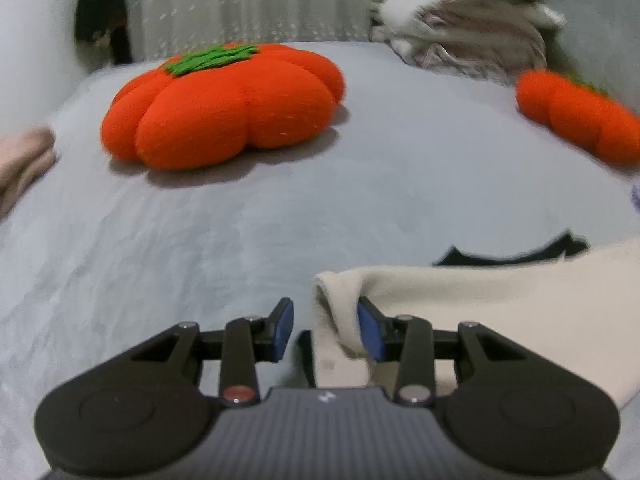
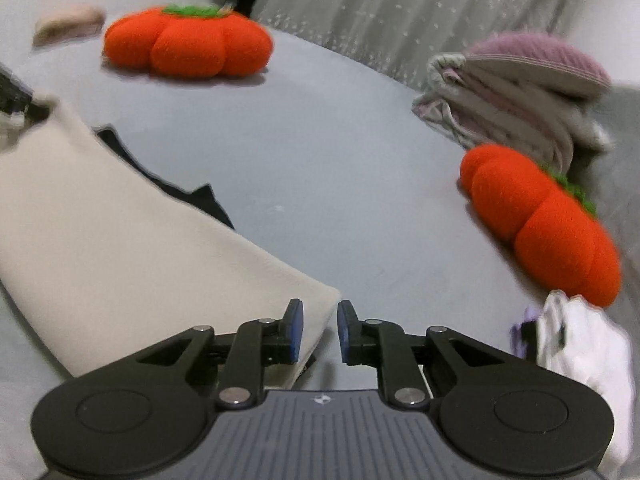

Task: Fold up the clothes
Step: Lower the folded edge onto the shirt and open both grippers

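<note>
A cream garment (image 1: 488, 304) lies flat on the grey bed (image 1: 240, 232), with a black garment (image 1: 520, 255) peeking out from under its far edge. My left gripper (image 1: 326, 330) is open at the garment's left corner; that corner bunches up between the blue pads and touches the right pad (image 1: 370, 334). In the right wrist view the same cream garment (image 2: 120, 248) stretches to the left, over the black garment (image 2: 200, 200). My right gripper (image 2: 320, 330) is open with a narrow gap, and the garment's near corner lies just under its left fingertip (image 2: 295, 330).
Two orange pumpkin cushions rest on the bed, one far left (image 2: 188, 42) and one at the right (image 2: 540, 220). A stack of folded clothes (image 2: 520, 92) sits at the back by a curtain. A white cloth (image 2: 580, 352) lies near the right gripper, a pink one (image 1: 20, 160) at the left edge.
</note>
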